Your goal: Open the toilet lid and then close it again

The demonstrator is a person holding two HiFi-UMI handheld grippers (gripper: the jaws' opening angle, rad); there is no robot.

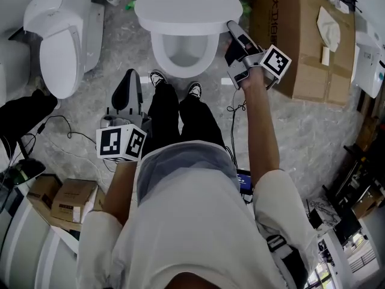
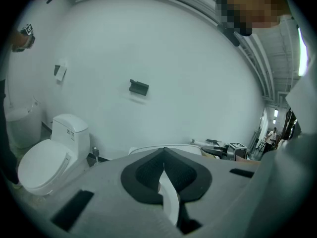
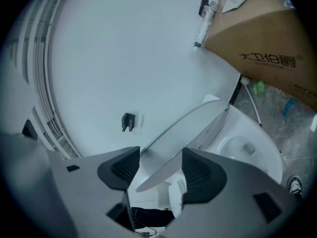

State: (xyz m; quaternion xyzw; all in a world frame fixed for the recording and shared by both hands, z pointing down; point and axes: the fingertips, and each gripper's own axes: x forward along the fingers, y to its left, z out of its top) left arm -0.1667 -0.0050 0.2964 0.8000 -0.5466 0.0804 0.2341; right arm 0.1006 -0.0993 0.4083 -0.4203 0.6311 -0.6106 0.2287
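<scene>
The white toilet lid (image 1: 186, 8) stands part-raised over the open bowl (image 1: 183, 50), straight ahead of the person's feet. My right gripper (image 1: 231, 27) reaches to the lid's right edge. In the right gripper view that gripper (image 3: 161, 165) is open, and the thin lid (image 3: 188, 133) passes between its two dark pads, above the bowl (image 3: 247, 148). My left gripper (image 1: 130, 76) hangs low at the left, away from the toilet. Its pads meet in the left gripper view, so this gripper (image 2: 164, 155) is shut on nothing, with the lid (image 2: 143, 149) beyond it.
A second white toilet (image 1: 60, 35) with its lid down stands at the left. A large cardboard box (image 1: 301, 35) sits close to the right of the bowl. Small boxes (image 1: 66, 200) and cables (image 1: 60, 131) lie on the grey floor at the lower left.
</scene>
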